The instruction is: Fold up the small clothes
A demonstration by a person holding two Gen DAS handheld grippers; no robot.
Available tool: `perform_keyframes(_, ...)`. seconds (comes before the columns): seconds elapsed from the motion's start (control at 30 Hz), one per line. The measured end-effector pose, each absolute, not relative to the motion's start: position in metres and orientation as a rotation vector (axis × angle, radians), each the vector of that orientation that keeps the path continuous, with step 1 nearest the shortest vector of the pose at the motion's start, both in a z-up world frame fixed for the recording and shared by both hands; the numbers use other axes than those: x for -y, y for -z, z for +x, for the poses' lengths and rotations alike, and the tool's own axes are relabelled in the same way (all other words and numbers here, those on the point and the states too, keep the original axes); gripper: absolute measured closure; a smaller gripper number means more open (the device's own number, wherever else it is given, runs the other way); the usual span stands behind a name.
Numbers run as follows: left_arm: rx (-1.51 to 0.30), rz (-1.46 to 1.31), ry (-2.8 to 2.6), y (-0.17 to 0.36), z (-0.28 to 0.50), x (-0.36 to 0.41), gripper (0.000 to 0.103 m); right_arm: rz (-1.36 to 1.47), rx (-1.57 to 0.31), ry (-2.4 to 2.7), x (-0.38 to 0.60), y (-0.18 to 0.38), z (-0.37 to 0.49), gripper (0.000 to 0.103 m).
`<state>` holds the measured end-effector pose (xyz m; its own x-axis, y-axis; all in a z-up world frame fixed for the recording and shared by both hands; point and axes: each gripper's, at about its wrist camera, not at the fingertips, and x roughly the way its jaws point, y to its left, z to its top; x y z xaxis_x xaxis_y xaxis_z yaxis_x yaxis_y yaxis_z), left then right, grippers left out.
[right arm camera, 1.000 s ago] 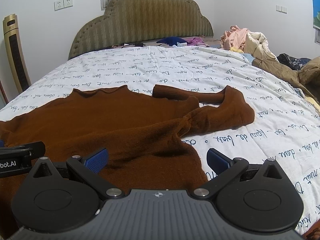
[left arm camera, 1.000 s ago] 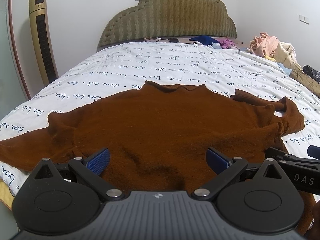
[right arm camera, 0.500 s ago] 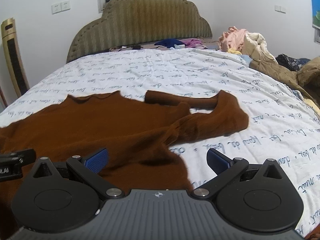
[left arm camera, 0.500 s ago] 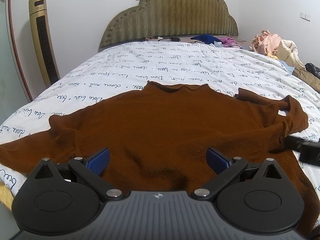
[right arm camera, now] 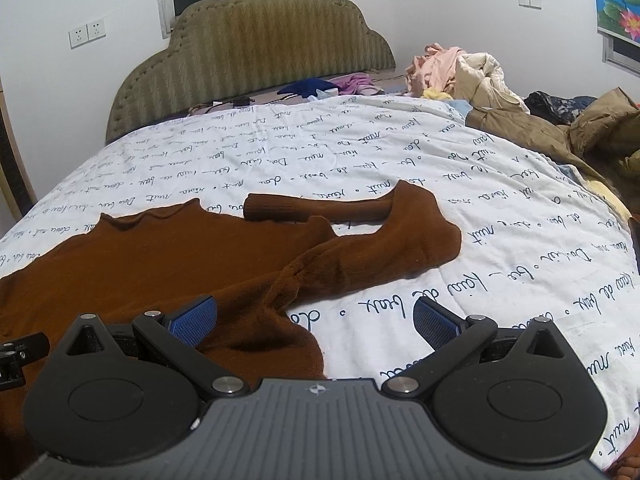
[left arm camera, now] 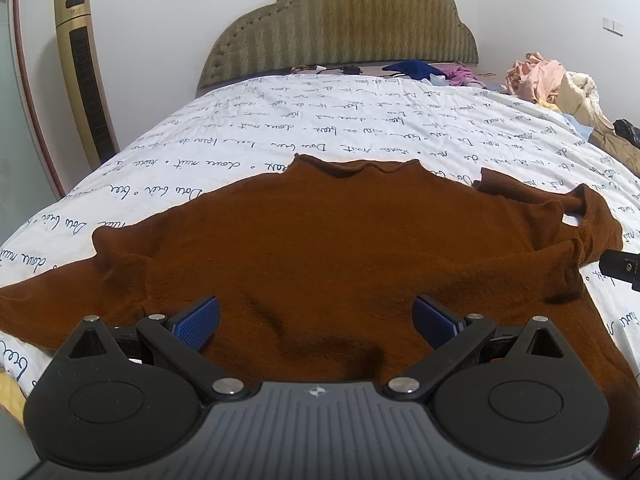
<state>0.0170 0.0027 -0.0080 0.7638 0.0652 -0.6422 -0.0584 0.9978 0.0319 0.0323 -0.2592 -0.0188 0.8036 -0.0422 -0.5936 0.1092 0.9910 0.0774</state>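
A brown long-sleeved sweater lies spread flat on the bed, collar toward the headboard. Its left sleeve stretches out to the left; its right sleeve is bent back on itself toward the collar. My left gripper is open and empty, low over the sweater's lower body. My right gripper is open and empty over the sweater's right side edge, with its left pad over the cloth and its right pad over the sheet. The right gripper's tip shows at the left view's right edge.
The bed has a white sheet with blue script and a padded olive headboard. Piled clothes and jackets lie at the right side. Small garments lie by the headboard. A gold tower fan stands at the left.
Both grippers have drawn apart and stayed open. The right one has moved right, from over the sweater's body to its right edge. The sweater has not moved.
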Motion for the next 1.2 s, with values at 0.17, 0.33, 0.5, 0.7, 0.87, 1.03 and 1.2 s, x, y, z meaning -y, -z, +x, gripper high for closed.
perform_keyframes(0.17,-0.698,0.009,-0.075,0.008,0.018,-0.004,0.000,0.102,-0.639,0.074,0.255,0.019,0.033,0.000)
perform_keyframes(0.33,-0.696,0.010,-0.081,0.008,0.018,-0.004,0.000,0.098,-0.646,0.064,0.250,0.020,0.033,0.000)
perform_keyframes(0.5,-0.697,0.010,-0.082,0.008,0.018,-0.004,0.000,0.089,-0.647,0.050,0.242,0.020,0.033,0.000)
perform_keyframes(0.7,-0.697,0.006,-0.088,0.008,0.018,-0.006,0.000,0.078,-0.651,0.046,0.237,0.021,0.034,0.000)
perform_keyframes(0.87,-0.694,0.006,-0.088,0.008,0.018,-0.008,0.000,0.069,-0.648,0.048,0.236,0.020,0.034,0.000)
perform_keyframes(1.03,-0.691,0.022,-0.076,0.002,0.024,-0.009,0.000,0.064,-0.646,0.023,0.246,0.010,0.038,0.001)
perform_keyframes(1.2,-0.666,0.026,-0.084,-0.014,0.043,-0.006,0.000,0.133,-0.619,0.053,0.291,-0.023,0.068,0.000)
